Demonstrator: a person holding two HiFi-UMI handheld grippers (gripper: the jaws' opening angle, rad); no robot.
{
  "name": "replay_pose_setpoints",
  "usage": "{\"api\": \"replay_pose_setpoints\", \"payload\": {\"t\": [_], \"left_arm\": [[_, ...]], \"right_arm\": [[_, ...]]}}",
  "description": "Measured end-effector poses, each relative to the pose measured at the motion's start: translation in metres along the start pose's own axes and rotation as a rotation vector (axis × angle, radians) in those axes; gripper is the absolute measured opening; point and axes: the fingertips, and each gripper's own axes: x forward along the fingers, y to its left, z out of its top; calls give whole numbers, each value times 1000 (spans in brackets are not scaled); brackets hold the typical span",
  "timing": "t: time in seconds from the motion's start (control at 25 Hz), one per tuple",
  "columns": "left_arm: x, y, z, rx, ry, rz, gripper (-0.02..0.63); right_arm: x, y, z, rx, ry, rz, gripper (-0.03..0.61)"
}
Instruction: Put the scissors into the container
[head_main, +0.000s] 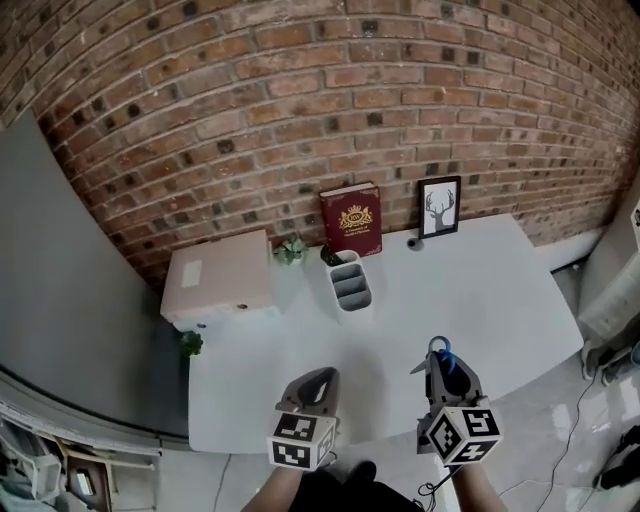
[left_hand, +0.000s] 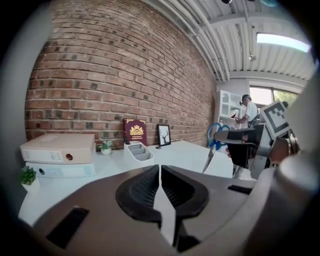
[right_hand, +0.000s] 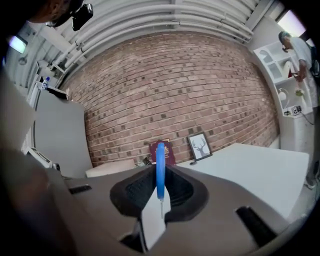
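Observation:
My right gripper (head_main: 437, 362) is shut on blue-handled scissors (head_main: 441, 351), held above the table's near right part. In the right gripper view the scissors (right_hand: 160, 170) stand edge-on between the jaws. From the left gripper view the scissors (left_hand: 216, 141) hang blades down from the right gripper at the right. The white container (head_main: 350, 282) with three compartments stands near the back of the table, left of centre; it also shows as the container (left_hand: 138, 151) ahead of my left gripper. My left gripper (head_main: 318, 377) hovers over the near table edge, shut with nothing in it.
A white table (head_main: 480, 290) runs to a brick wall. Behind the container lean a dark red book (head_main: 351, 220) and a framed deer picture (head_main: 440, 207). A small plant (head_main: 290, 250) and a beige box (head_main: 220, 275) sit at the back left. A person (left_hand: 248, 111) stands in the far room.

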Motion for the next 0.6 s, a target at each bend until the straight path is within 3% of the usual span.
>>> {"api": "replay_pose_setpoints", "payload": {"t": [0.24, 0.6], "left_arm": [[-17, 34, -8, -43, -8, 96, 20], [-15, 81, -10, -98, -1, 144, 20]], "right_arm": [[34, 28, 5, -29, -12, 84, 51], [83, 63, 12, -88, -15, 151, 51]]}}
